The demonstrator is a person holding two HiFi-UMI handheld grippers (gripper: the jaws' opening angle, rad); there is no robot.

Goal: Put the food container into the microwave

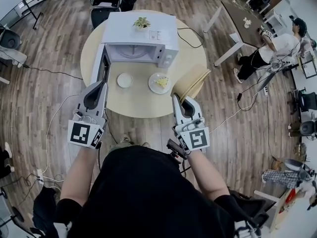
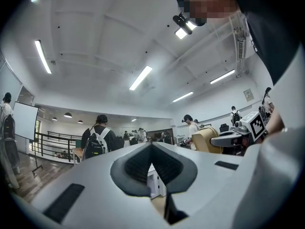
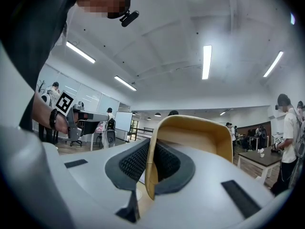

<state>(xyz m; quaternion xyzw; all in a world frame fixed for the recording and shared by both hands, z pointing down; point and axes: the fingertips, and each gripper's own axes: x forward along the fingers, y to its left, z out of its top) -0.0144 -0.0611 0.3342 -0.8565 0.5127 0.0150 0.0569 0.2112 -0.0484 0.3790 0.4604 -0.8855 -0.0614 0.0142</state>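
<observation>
Right hand-held gripper [image 1: 178,100] pinches food container [image 1: 190,81] wall | left hand-held gripper [image 1: 101,86] closed, empty | risk: edge-held container could sag and clip microwave [image 1: 141,38] door [image 1: 101,63]

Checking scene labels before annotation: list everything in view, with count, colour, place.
table: 1, light wood, centre
microwave: 1, white, table's far side, door open
plant: 1, green, atop microwave
dish: 1, white, empty, before microwave
plate: 1, white, yellow food on it, right of dish
food container: 1, tan, over table's right edge
person: 1, white top, far right
left tongs: 1, grey, shut, empty
right tongs: 1, grey, shut on food container
</observation>
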